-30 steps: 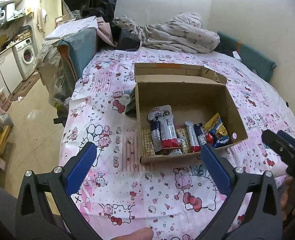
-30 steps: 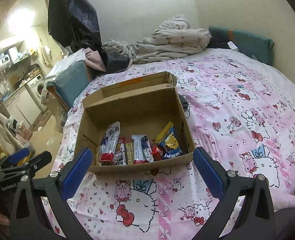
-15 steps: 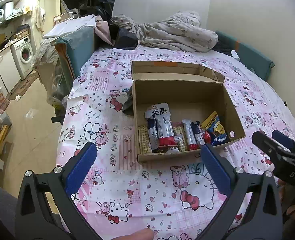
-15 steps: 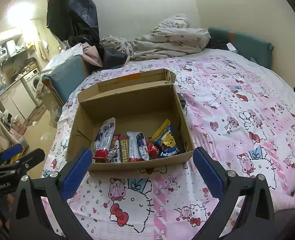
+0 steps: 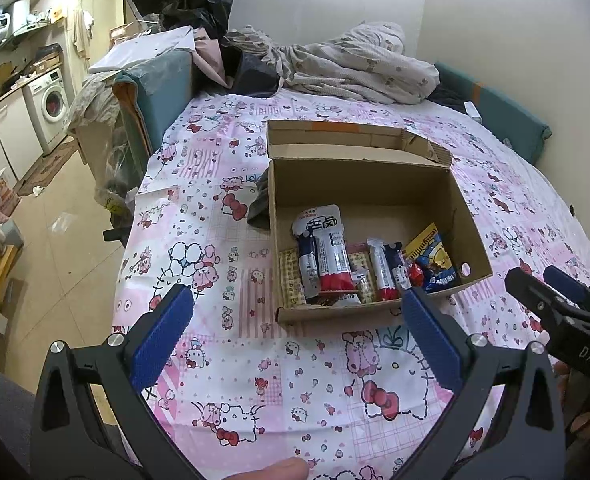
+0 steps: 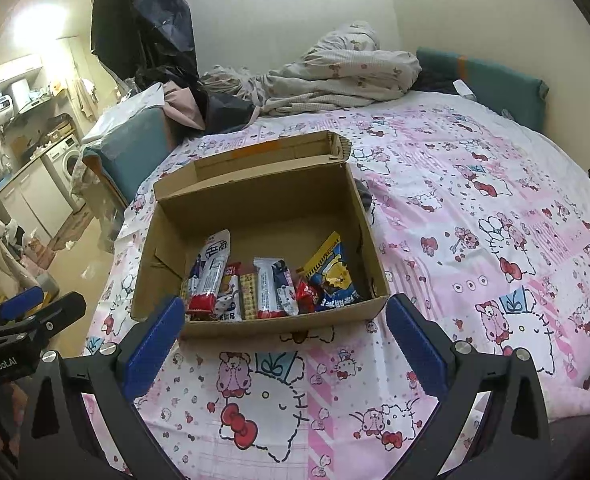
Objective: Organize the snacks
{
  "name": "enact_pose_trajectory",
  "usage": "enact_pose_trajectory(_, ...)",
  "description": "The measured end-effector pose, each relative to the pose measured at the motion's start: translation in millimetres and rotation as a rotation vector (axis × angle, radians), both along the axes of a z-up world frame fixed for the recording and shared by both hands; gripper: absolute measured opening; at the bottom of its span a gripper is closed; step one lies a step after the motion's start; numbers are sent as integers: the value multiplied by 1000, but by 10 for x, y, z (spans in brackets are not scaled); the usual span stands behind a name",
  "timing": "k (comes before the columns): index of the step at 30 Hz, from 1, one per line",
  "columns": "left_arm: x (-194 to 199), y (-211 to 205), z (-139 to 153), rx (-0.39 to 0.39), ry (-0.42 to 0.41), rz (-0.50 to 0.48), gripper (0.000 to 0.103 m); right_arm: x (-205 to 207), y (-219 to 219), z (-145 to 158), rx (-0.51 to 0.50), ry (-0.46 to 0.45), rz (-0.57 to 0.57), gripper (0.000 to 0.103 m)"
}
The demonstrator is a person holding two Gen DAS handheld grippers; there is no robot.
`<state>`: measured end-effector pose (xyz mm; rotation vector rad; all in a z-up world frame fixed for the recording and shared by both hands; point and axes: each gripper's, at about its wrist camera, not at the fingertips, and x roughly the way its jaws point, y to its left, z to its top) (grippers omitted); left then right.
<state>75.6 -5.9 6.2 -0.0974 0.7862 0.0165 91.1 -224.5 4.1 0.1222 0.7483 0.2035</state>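
Observation:
An open cardboard box (image 5: 471, 220) (image 6: 369, 236) sits on the pink cartoon-print bed sheet. Several snack packs lie along its near wall: a white and red pack (image 5: 329, 248) (image 6: 211, 268), a yellow and blue bag (image 5: 433, 258) (image 6: 333, 274), and small bars between them. My left gripper (image 5: 295, 324) is open and empty, held above the sheet just in front of the box. My right gripper (image 6: 285, 328) is open and empty, also in front of the box; it shows from the side in the left wrist view (image 5: 551, 300).
A crumpled blanket (image 5: 359, 68) and dark clothes lie at the bed's far end. A dark item (image 5: 259, 208) lies by the box's left side. A teal chair (image 5: 151, 96) stands left of the bed; a teal cushion (image 6: 491, 80) lines the right wall.
Both grippers have drawn back slightly from the box, which now sits a little farther off in both views. Both stay open and empty.

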Motion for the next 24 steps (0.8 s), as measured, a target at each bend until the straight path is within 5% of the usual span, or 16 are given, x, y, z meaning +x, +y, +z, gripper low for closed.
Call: enact_pose_trajectory(24, -12, 18, 1, -14, 0, 13, 103, 4, -9, -14, 10, 14, -5, 103)
